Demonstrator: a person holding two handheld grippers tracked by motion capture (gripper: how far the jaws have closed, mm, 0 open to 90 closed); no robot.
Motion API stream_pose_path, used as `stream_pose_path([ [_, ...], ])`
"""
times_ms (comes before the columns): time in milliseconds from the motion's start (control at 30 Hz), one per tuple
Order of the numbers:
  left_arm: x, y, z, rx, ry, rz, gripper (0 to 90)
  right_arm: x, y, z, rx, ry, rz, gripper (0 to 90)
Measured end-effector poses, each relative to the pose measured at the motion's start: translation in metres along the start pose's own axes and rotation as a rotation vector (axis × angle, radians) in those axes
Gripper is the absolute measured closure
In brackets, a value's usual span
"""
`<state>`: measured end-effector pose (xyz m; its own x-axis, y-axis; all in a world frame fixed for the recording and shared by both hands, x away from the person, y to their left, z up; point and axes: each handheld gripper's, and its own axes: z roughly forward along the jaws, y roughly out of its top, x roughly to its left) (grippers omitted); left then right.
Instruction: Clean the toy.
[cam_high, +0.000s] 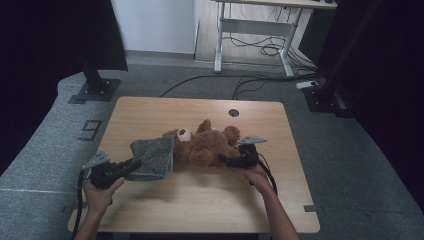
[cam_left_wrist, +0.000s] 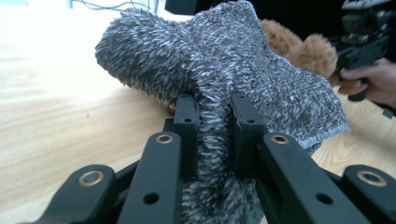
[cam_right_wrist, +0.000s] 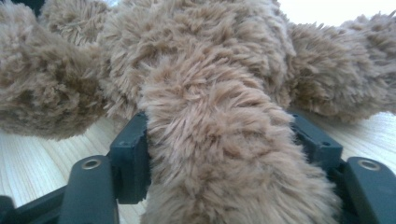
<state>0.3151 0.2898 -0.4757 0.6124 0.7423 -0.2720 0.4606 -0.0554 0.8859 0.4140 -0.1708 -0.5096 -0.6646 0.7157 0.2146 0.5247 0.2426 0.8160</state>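
From above, a brown plush teddy bear (cam_high: 205, 146) lies mid-bench (cam_high: 200, 205) with a grey shaggy cloth (cam_high: 155, 157) draped over its left end; a "9" marks the floor. The left hand-held gripper (cam_left_wrist: 212, 116) pinches a fold of the bristly grey cloth (cam_left_wrist: 219, 65). The right hand-held gripper (cam_right_wrist: 229, 140) straddles a furry limb of the teddy bear (cam_right_wrist: 219, 154), pads against the fur.

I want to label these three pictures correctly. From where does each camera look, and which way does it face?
High view: above the person's side, facing forward and down on the table; both forearms and hands show.
Left gripper view: on the left gripper, looking along its jaws pinching the grey cloth.
Right gripper view: on the right gripper, facing the teddy bear, a limb between its jaws.
Shared: the high view and the left gripper view both show cloth, bear and right gripper.
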Motion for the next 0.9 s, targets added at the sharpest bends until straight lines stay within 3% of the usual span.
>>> stream_pose_path([
  [133,-0.007,0.014,0.011,-0.013,-0.023,0.011,75.7,0.001,-0.004,-0.003,-0.002,0.01,-0.003,40.7],
  [367,-0.03,0.037,0.041,-0.009,-0.066,0.06,75.6,0.005,-0.01,-0.006,-0.018,0.006,-0.013,42.7],
  [533,-0.054,0.052,0.074,0.011,-0.113,0.103,75.5,0.005,-0.008,-0.005,-0.036,0.023,-0.005,50.4],
  [733,-0.087,0.07,0.117,0.039,-0.167,0.147,75.5,0.007,-0.009,-0.005,-0.047,0.037,0.012,52.1],
  [900,-0.103,0.065,0.145,0.088,-0.157,0.167,75.4,0.009,-0.011,-0.004,-0.058,0.03,0.011,47.2],
])
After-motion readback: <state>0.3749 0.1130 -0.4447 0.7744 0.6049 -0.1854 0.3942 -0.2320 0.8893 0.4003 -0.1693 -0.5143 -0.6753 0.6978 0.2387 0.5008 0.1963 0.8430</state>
